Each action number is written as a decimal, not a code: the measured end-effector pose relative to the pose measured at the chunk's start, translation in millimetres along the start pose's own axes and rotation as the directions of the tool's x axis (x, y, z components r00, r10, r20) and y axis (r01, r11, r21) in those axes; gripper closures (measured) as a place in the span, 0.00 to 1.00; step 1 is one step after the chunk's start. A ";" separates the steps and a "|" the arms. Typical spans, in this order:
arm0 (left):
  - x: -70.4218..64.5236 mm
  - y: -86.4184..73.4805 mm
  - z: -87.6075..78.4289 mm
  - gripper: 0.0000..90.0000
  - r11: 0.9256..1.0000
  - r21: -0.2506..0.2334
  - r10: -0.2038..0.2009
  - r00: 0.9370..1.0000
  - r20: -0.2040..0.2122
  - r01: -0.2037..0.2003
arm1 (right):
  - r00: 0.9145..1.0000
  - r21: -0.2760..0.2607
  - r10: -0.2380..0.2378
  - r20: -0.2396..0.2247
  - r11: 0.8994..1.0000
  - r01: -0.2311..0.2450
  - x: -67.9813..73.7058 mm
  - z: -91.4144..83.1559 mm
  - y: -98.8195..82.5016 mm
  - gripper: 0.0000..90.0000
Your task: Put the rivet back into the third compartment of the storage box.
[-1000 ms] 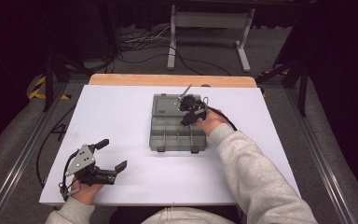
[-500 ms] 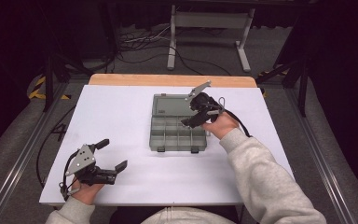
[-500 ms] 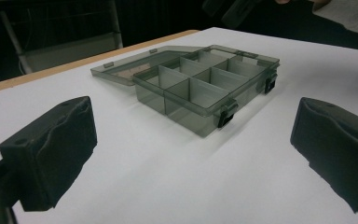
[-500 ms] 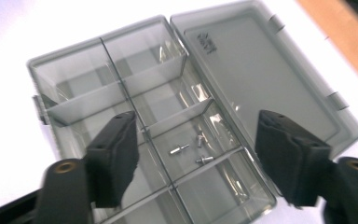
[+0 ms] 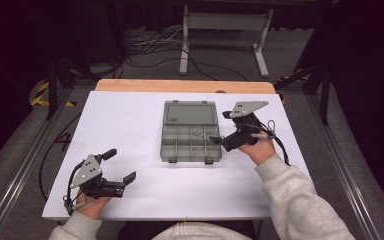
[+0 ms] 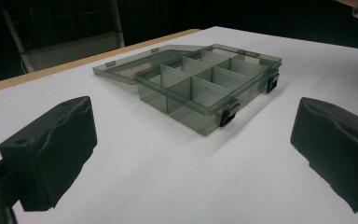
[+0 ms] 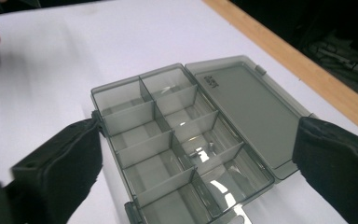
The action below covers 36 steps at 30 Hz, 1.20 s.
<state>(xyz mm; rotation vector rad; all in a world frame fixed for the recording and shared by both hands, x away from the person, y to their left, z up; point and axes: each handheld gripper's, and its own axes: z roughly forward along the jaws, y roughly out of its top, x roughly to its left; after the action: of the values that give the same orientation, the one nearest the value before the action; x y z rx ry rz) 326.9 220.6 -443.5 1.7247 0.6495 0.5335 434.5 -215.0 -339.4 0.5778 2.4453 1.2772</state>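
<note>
Smoky grey plastic organiser box (image 5: 190,132) lying mid-counter (image 5: 130,120) with lid folded flat to the far side, compartments exposed for access; right gripper (image 5: 226,131) just beside its right edge, fingers just spread wide, empty; left gripper (image 5: 121,166) parked near-left, fingers wide.

Open box seen between two wide-apart jaws

The grey compartment box (image 6: 205,91) sits on the white table (image 6: 135,177), lid (image 6: 135,65) laid flat behind it, black latches facing the camera.
</note>
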 end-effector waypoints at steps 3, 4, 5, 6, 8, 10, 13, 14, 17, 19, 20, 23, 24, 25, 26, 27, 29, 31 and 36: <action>-0.4 0.3 0.4 0.01 1.000 0.000 0.001 1.000 0.001 -0.001 | 1.000 -0.064 0.012 0.000 0.998 -0.012 2.7 -11.8 -11.4 0.00; -0.4 0.3 0.4 0.01 1.000 0.000 0.001 1.000 0.001 -0.001 | 1.000 -0.064 0.012 0.000 0.998 -0.012 2.7 -11.8 -11.4 0.00; -0.5 0.4 0.4 0.01 1.000 0.000 0.001 1.000 0.002 -0.001 | 1.000 -0.076 0.023 -0.005 0.997 -0.024 3.1 -15.4 -15.5 0.00; -0.2 0.5 0.3 0.01 1.000 0.002 0.005 1.000 0.002 -0.005 | 1.000 -0.093 0.031 -0.005 0.995 -0.031 3.9 -19.7 -20.6 0.00; -0.1 0.5 0.5 0.01 1.000 -0.001 0.004 1.000 0.001 -0.004 | 0.999 -0.109 0.037 -0.015 0.993 -0.038 5.0 -23.9 -26.5 0.00; 0.1 0.6 0.4 0.01 1.000 0.003 0.005 1.000 0.002 -0.005 | 0.999 -0.133 0.039 -0.025 0.990 -0.042 7.2 -30.6 -36.6 0.00; 0.0 0.6 0.6 0.01 1.000 0.002 0.003 1.000 0.005 -0.003 | 0.999 -0.164 0.040 -0.029 0.986 -0.044 8.8 -34.6 -44.2 0.00; -0.1 0.7 0.7 0.01 1.000 0.002 0.002 1.000 0.006 -0.002 | 0.998 -0.178 0.046 -0.034 0.983 -0.051 9.7 -36.9 -48.8 0.00; -0.5 1.1 0.6 0.01 1.000 0.002 0.003 1.000 0.008 -0.003 | 0.997 -0.221 0.051 -0.051 0.973 -0.061 12.5 -42.3 -61.4 0.00; -1.0 1.4 0.5 0.01 1.000 0.001 0.001 1.000 0.010 -0.001 | 0.998 -0.241 0.040 -0.050 0.969 -0.051 15.2 -44.5 -67.8 0.00; -1.3 1.3 0.8 0.01 1.000 -0.004 0.000 1.000 0.009 0.000 | 0.999 -0.253 0.033 -0.043 0.967 -0.043 17.7 -46.3 -72.0 0.00; -1.6 1.5 1.5 0.01 1.000 -0.004 0.000 1.000 0.011 0.000 | 0.998 -0.279 0.036 -0.046 0.959 -0.047 21.0 -48.6 -82.0 0.00; -1.5 1.6 1.5 0.01 1.000 -0.004 0.000 1.000 0.013 0.000 | 0.998 -0.276 0.036 -0.042 0.960 -0.047 21.7 -48.7 -84.8 0.00; -1.5 1.6 1.5 0.01 1.000 -0.004 0.000 1.000 0.013 0.000 | 0.998 -0.267 0.037 -0.041 0.962 -0.046 22.4 -48.4 -87.2 0.00; -1.5 2.0 1.2 0.01 1.000 -0.005 -0.001 1.000 0.016 0.001 | 0.999 -0.276 0.039 -0.035 0.960 -0.047 23.6 -48.1 -91.9 0.00; -1.6 2.2 0.7 0.01 1.000 -0.006 -0.004 1.000 0.017 0.004 | 0.999 -0.278 0.041 -0.030 0.959 -0.048 24.2 -48.1 -94.2 0.00; -1.2 2.8 -0.3 0.01 1.000 -0.003 -0.006 1.000 0.018 0.006 | 0.999 -0.277 0.046 -0.024 0.960 -0.051 25.4 -48.0 -97.7 0.00; -1.0 3.2 -1.0 0.01 1.000 -0.010 -0.010 1.000 0.018 0.010 | 0.999 -0.289 0.044 -0.001 0.957 -0.043 27.8 -48.8 -103.7 0.00; -0.3 4.5 -2.7 0.01 1.000 -0.023 -0.013 1.000 0.020 0.014 | 0.998 -0.323 0.053 0.041 0.946 -0.037 32.2 -54.9 -115.5 0.00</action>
<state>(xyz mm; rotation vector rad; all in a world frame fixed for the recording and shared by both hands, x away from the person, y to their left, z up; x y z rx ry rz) 325.7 221.5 -438.5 1.7006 0.6377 0.5118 358.2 -297.5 -408.3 0.5684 2.1289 1.6180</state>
